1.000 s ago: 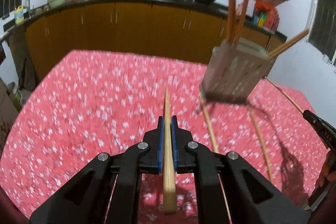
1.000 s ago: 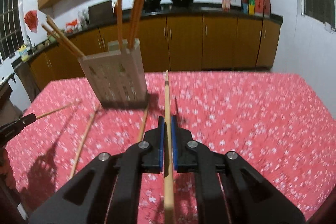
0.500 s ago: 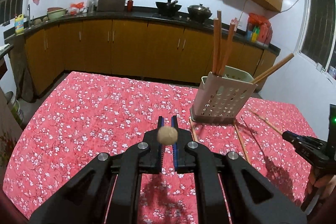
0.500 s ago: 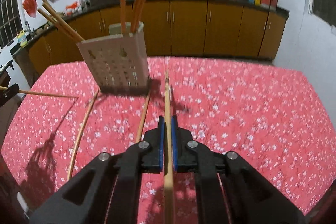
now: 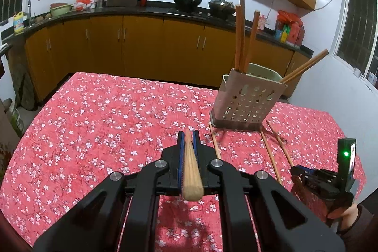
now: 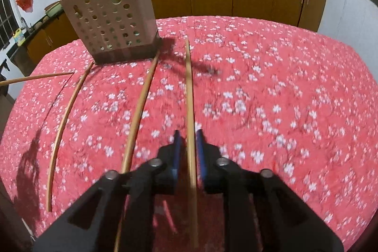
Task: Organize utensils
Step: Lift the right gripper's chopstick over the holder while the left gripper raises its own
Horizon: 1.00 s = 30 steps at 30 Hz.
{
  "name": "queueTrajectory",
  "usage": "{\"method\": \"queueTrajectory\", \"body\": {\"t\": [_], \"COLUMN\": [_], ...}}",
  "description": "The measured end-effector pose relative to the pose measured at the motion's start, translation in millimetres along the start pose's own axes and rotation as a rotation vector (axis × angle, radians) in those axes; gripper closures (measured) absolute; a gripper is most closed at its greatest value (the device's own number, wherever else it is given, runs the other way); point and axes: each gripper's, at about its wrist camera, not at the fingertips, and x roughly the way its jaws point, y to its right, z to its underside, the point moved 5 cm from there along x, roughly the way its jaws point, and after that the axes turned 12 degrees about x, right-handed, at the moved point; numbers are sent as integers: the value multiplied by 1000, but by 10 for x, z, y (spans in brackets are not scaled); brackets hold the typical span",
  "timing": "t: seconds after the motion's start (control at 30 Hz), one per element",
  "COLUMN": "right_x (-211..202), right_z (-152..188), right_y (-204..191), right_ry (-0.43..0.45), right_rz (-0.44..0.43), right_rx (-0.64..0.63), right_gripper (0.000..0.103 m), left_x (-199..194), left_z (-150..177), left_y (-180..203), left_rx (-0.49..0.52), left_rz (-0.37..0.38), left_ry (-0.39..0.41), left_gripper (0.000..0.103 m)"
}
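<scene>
My left gripper [image 5: 188, 137] is shut on a light wooden chopstick [image 5: 191, 171] whose butt end points back at the camera. The perforated beige utensil holder [image 5: 248, 105] stands ahead to the right with several brown chopsticks in it. My right gripper [image 6: 188, 136] has dropped close to the red cloth; a chopstick [image 6: 190, 96] lies between its jaws, which stand slightly apart from it. The holder [image 6: 113, 23] is ahead left in the right wrist view. Two more chopsticks [image 6: 139, 105] lie on the cloth to the left.
The table has a red floral cloth [image 5: 99, 124]. Loose chopsticks [image 5: 271, 155] lie in front of the holder. The other gripper [image 5: 326, 183] shows at the right edge. Kitchen cabinets and a counter [image 5: 141, 39] run behind the table.
My left gripper lifted and turned its chopstick end-on, then tilted it forward. My right gripper moved down toward the cloth, and its jaws have parted a little around the chopstick.
</scene>
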Motion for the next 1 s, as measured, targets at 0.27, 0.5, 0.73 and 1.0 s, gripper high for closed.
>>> {"method": "queueTrajectory", "body": {"t": [0.27, 0.5, 0.73, 1.0], "right_x": [-159, -423, -1108, -1429], "right_z": [222, 165, -305, -489], "right_y": [48, -11, -102, -145], "right_ry": [-8, 71, 291, 416], "right_rz": [19, 21, -76, -103], "right_rx": [-31, -70, -17, -3], "right_gripper": [83, 95, 95, 95], "left_x": [23, -17, -162, -273], "left_z": [35, -1, -144, -268], "left_y": [5, -3, -22, -20], "left_rx": [-9, -12, -16, -11], "left_rz": [6, 4, 0, 4], "left_ry": [-10, 5, 58, 106], "left_gripper": [96, 96, 96, 96]}}
